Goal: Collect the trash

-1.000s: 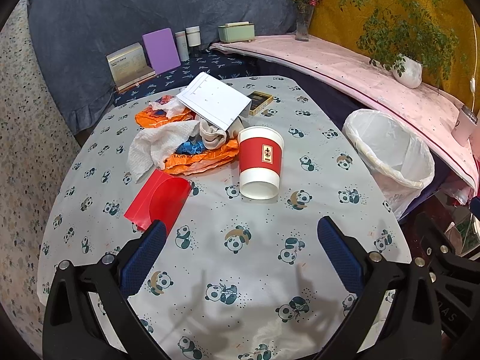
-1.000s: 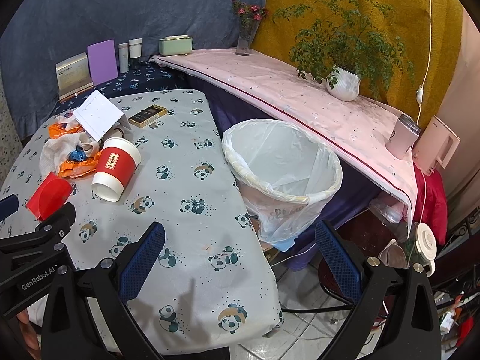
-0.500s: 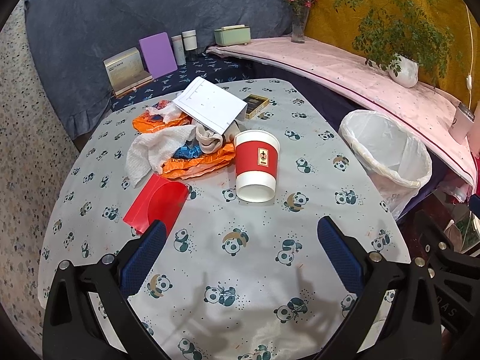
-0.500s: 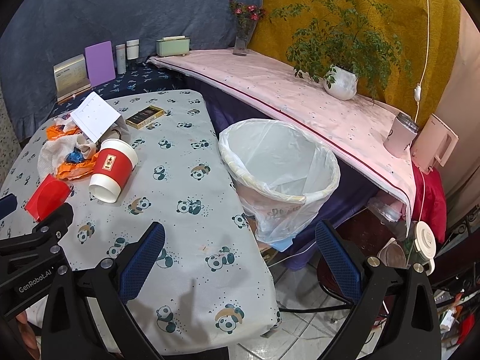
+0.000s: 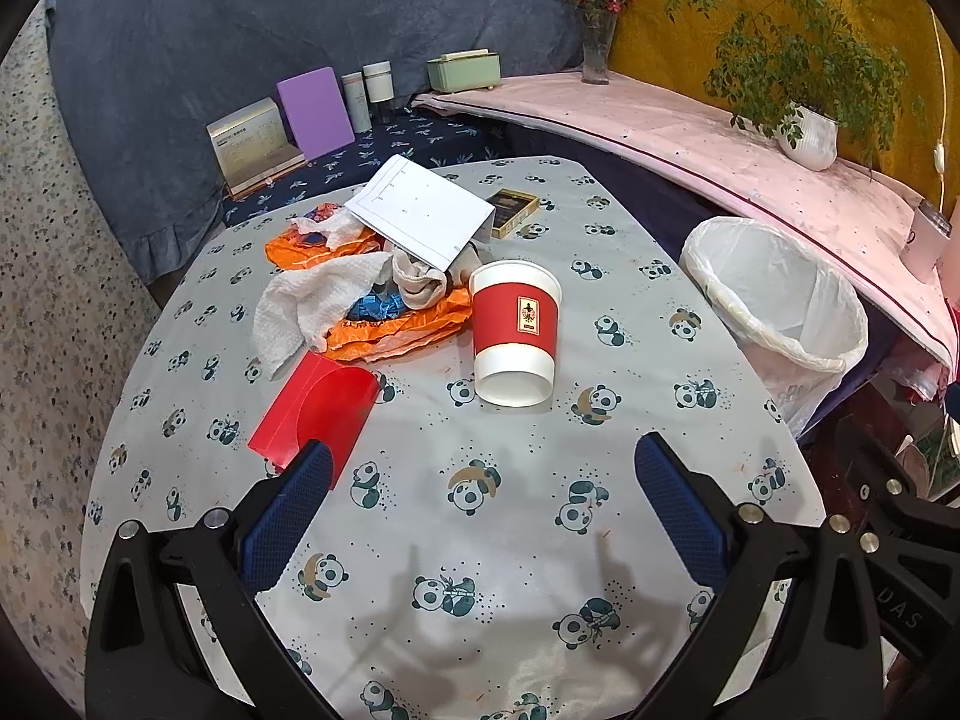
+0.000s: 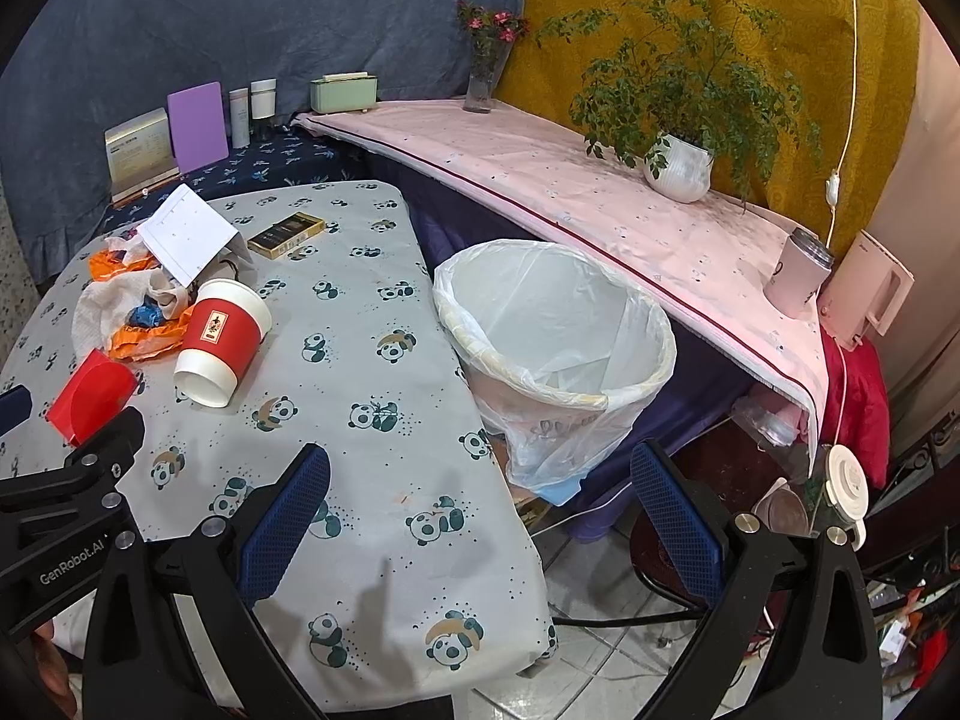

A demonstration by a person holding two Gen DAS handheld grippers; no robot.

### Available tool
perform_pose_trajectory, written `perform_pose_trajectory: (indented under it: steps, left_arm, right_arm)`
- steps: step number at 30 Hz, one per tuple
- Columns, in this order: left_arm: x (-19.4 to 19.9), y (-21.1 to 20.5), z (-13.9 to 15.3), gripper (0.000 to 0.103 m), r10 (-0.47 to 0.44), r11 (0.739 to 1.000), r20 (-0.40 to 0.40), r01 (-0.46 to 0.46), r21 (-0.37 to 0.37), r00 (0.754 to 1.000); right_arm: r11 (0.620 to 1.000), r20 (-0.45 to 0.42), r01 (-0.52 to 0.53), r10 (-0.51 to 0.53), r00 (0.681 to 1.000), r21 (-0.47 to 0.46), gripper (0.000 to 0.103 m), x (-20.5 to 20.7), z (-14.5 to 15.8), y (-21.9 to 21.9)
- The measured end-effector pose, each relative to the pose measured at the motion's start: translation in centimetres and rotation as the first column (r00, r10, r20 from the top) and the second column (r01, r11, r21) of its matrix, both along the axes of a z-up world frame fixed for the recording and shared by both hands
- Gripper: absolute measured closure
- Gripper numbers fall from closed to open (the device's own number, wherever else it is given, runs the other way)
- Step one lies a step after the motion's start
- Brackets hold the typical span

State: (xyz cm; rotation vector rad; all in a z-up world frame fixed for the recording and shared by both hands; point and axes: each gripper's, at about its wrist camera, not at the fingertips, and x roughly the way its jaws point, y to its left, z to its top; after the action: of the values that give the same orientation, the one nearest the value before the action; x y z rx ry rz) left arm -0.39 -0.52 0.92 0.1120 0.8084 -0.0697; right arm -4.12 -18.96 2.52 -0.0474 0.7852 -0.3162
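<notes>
The left hand-held gripper hangs over the near part of the bench, its blue pads spread wide with nothing between them. The right hand-held gripper is just as wide open and empty, one finger over the bench's right edge and the other over the floor beside it.

The trash lies at the far left of the panda-print cloth. A red-sleeved paper cup stands upside down, its white base facing the camera, so nothing can be seen inside it. Touching its left side is a heap: an orange plastic wrapper, a crumpled white paper towel, a scrap of blue foil, a beige wad and, tilted on top, a sheet of white paper. A flat red carton lies just in front of the heap, near the left pad. A small dark box sits apart behind the paper.

The waste bin stands on the floor just off the bench's right edge. Its clear liner is folded over the rim, and only the crumpled bag shows inside.

On the pink shelf behind it, a white pot holds a leafy plant and a glass vase holds red flowers.
</notes>
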Motion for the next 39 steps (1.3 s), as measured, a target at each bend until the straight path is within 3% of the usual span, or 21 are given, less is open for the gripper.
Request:
perform_pose_trajectory:
  steps: [17, 39]
  left_arm:
    - [-0.20, -0.13, 0.07, 0.007, -0.008, 1.000, 0.030, 0.008, -0.015, 1.000]
    - [-0.25, -0.26, -0.26, 0.007, -0.033, 0.999, 0.006, 0.033, -0.030, 0.999]
  right_arm:
    - [1.000, 0.000, 0.007, -0.007, 1.000, 0.000, 0.007, 0.11, 0.06, -0.12]
    - [1.000, 0.004, 0.019, -0.019, 1.000, 0.000, 0.007, -0.30, -0.18, -0.22]
